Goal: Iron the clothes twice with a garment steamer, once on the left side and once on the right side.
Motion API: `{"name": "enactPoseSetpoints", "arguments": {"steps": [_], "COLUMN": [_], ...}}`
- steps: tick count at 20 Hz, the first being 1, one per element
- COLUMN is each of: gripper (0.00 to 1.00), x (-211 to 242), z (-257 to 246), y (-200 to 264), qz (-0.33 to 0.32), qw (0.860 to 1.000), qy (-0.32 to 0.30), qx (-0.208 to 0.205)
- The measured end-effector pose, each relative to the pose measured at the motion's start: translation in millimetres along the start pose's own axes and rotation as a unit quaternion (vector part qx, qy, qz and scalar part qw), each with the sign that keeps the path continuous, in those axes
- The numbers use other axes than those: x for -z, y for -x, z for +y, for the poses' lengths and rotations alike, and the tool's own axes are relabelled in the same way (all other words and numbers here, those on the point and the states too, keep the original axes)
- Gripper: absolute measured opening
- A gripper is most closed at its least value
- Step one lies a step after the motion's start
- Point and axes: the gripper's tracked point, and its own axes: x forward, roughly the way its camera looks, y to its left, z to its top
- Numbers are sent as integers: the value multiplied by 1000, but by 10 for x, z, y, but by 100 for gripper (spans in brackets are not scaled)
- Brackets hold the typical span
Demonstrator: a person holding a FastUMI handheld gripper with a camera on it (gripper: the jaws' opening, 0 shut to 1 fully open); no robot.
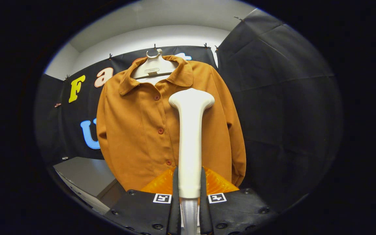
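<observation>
An orange-brown buttoned shirt hangs on a white hanger against the black cloth wall, facing me. A white garment steamer stands upright between my fingers, its handle clamped by both of them. Its wide head is level with the shirt's chest, just right of the button row and in front of the cloth. My gripper is shut on the steamer's handle, and a ribbed hose runs down from the handle below the fingers. Whether the head touches the shirt I cannot tell.
A grey table top with a brown side stands below and left of the shirt. Black cloth walls close the booth behind and to the right. A white wall shows above the cloth.
</observation>
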Motion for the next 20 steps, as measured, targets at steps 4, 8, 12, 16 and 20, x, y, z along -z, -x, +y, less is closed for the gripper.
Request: {"name": "enactPoseSetpoints", "arguments": {"steps": [4,8,12,16,20], "gripper": [26,26,26,26,26], "x": [337,673,979,1272,1469], "z": [-34,-41,-70,-42,-28], "y": [85,201,332,463,543], "qz": [32,66,97,126,154], "qw": [999,998,995,992,988], "qy": [4,6,6,2,-3], "qx": [4,5,15,23,28]}}
